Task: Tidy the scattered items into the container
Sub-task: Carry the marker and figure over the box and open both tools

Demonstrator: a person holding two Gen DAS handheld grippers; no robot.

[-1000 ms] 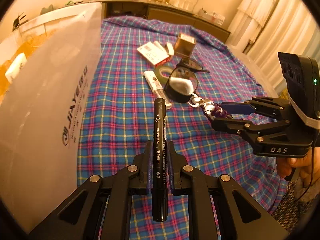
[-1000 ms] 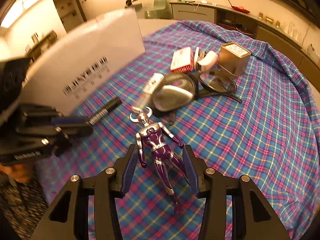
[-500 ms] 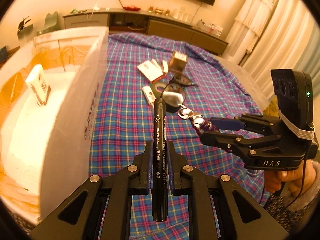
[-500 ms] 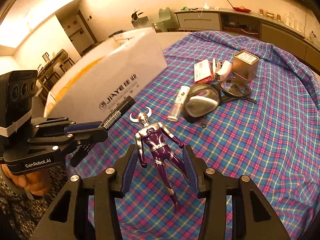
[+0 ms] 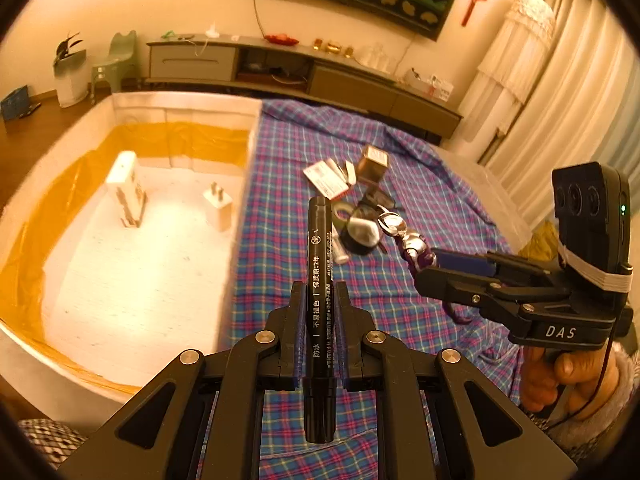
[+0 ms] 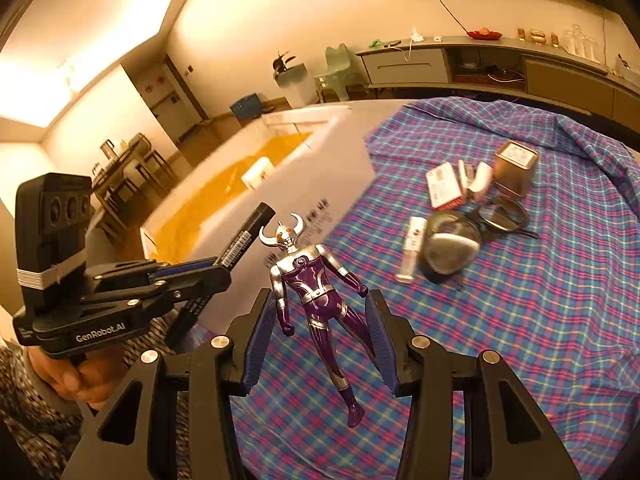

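Both grippers tilted downward, left gripper (image 5: 316, 312) clamping marker (image 5: 319, 264), right gripper (image 6: 320, 332) gripping figure (image 6: 316, 296)

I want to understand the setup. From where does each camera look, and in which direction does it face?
Left wrist: sits on the left tool, looks down past the black marker to the white box and plaid cloth; the right hand shows.
Right wrist: sits on the right tool, looks over the purple figure across the cloth; the left hand shows.
Shared: box, goggles, each other's tool.
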